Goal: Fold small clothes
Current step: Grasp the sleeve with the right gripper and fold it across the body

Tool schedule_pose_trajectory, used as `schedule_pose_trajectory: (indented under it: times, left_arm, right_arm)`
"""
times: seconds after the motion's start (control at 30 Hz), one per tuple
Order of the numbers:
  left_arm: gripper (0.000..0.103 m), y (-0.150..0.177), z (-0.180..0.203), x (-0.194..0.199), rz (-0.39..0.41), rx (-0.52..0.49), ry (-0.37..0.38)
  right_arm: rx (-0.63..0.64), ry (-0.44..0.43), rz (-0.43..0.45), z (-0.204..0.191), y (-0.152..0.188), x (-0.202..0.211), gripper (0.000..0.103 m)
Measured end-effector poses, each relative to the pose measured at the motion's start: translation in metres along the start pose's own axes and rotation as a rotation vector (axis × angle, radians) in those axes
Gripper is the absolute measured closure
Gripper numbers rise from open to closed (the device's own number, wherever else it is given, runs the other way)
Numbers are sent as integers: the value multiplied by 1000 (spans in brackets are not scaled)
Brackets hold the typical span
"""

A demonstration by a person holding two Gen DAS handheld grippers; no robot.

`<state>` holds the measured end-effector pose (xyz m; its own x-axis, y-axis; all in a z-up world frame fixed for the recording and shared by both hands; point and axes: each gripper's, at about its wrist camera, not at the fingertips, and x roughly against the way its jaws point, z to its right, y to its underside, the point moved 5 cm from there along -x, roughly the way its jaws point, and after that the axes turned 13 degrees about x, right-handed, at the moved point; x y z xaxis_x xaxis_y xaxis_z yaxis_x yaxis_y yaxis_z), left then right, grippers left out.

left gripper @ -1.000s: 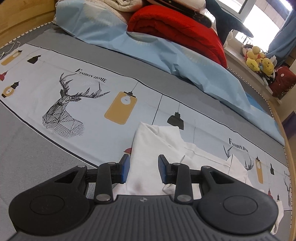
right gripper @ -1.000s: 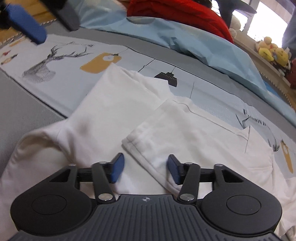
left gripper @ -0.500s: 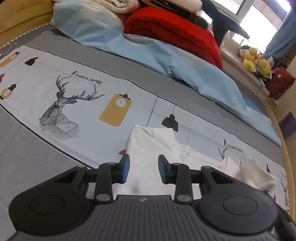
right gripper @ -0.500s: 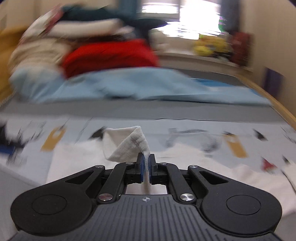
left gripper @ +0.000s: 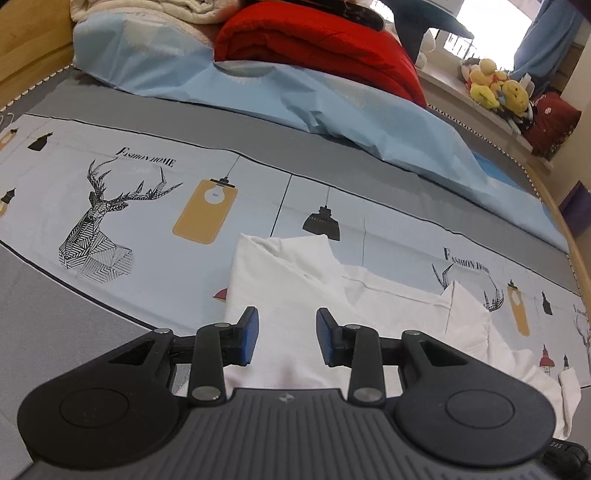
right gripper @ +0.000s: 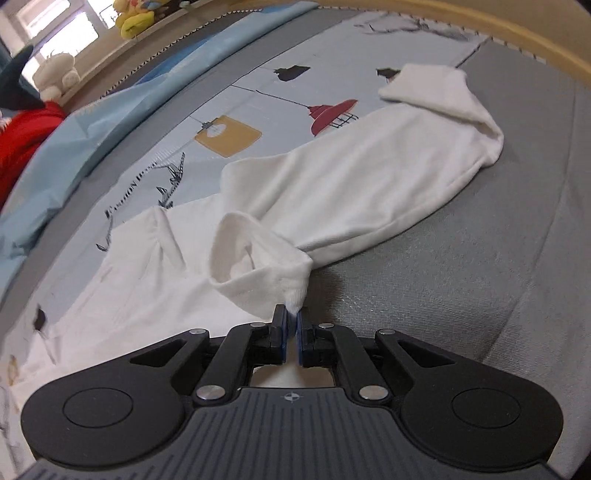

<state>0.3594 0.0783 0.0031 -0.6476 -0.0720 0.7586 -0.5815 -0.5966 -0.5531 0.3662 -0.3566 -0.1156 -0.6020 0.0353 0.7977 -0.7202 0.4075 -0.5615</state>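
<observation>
A small white long-sleeved garment lies partly folded on the printed bed sheet. My left gripper hovers over its near left part; its jaws are opening, with cloth under the gap but nothing pinched. In the right wrist view the same garment stretches away to the far right. My right gripper is shut on the edge of a sleeve cuff, which stands lifted and rounded open just ahead of the blue pads.
A red blanket and a light blue duvet are piled along the far side of the bed. Plush toys sit on the window ledge. The wooden bed rim curves close behind the garment's far end.
My right gripper closed on the sleeve cuff, then swung sideways and rolled, carrying the cuff off the garment's body. My left gripper drifted slightly and its jaws widened a little.
</observation>
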Motion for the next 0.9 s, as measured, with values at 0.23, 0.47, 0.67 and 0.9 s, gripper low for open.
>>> schedule_pose_trajectory:
  times: [0.23,0.47,0.67,0.9]
  left_arm:
    - [58,-7,-16,-7,-9,23,-24]
    - [58,-8,-17,-15,-12,37,-50]
    - [58,-2,-8,-22,-28,23,-46]
    - [58,-7,-13,-24,-17,34,-63]
  right_arm:
    - [-60,-45,-33,7,0,-2,93]
    - [-111,-84,-10,18,-9,-3,70]
    - [-80,-52,-11,14,-15,-10,84]
    - [104,-333,268,-52,-42,48,96]
